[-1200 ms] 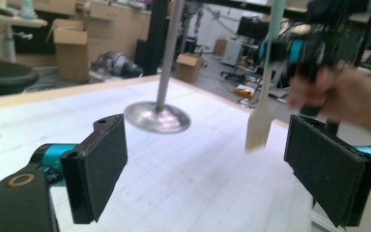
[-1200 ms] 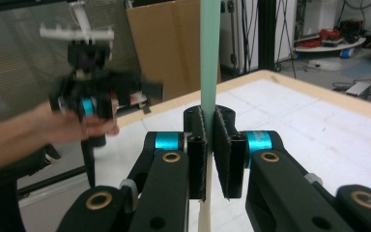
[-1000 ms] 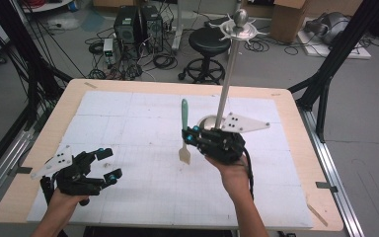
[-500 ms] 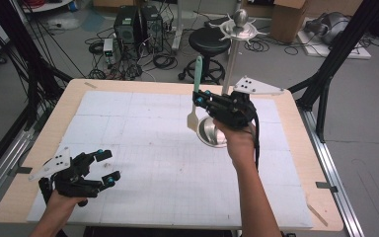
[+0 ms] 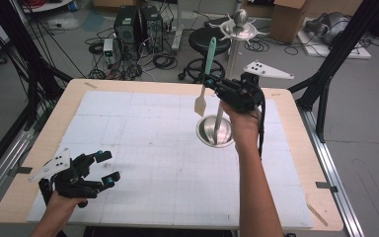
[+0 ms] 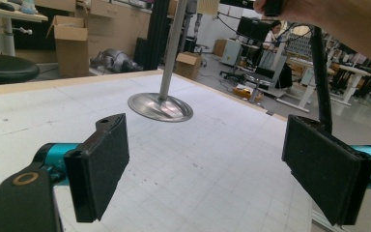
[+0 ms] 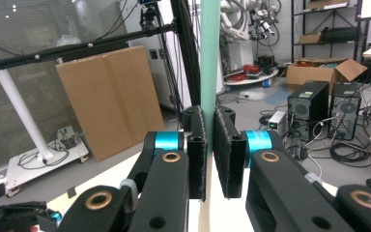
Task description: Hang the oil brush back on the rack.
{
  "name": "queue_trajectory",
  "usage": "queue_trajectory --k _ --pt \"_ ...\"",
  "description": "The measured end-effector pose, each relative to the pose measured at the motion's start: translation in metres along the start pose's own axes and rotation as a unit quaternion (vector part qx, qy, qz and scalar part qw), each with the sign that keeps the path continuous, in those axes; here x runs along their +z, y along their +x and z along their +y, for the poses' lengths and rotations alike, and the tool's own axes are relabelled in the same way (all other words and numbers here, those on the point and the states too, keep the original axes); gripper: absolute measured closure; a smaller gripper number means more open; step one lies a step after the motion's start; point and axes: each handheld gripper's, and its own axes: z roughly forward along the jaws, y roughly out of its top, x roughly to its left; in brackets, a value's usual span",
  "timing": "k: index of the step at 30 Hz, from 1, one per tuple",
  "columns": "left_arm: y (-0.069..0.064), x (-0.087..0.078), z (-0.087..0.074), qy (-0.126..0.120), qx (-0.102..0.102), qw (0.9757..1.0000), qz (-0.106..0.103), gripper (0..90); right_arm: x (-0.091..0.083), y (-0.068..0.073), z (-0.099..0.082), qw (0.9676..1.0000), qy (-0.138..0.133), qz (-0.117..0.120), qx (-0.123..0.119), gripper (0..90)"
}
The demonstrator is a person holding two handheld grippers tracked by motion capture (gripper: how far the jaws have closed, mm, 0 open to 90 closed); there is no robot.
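A wooden-edged table (image 5: 286, 106) carries a white gridded mat (image 5: 143, 143); a shiny metal stand's round base (image 5: 214, 131) rests on the mat.

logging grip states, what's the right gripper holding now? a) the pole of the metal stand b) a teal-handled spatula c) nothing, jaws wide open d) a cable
b: the right gripper has its jaws shut on the spatula, whose teal handle runs up between the pads in the right gripper view, its blade hanging above the table.
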Motion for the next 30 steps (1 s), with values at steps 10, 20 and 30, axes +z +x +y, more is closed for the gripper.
queue_trajectory --k 10,20,30 --pt "0.0 0.0 0.0 0.001 0.0 1.0 -0.001 17.4 -0.001 -0.006 0.002 0.9999 -0.001 -0.009 0.013 84.2" --pt "0.0 0.0 0.0 0.002 -0.002 1.0 -0.005 17.4 -0.001 -0.011 0.0 0.9995 -0.004 -0.013 0.027 84.2" --pt "0.0 0.0 0.0 0.004 -0.001 1.0 -0.004 17.5 -0.006 -0.015 -0.002 0.999 0.002 -0.036 0.025 84.2"
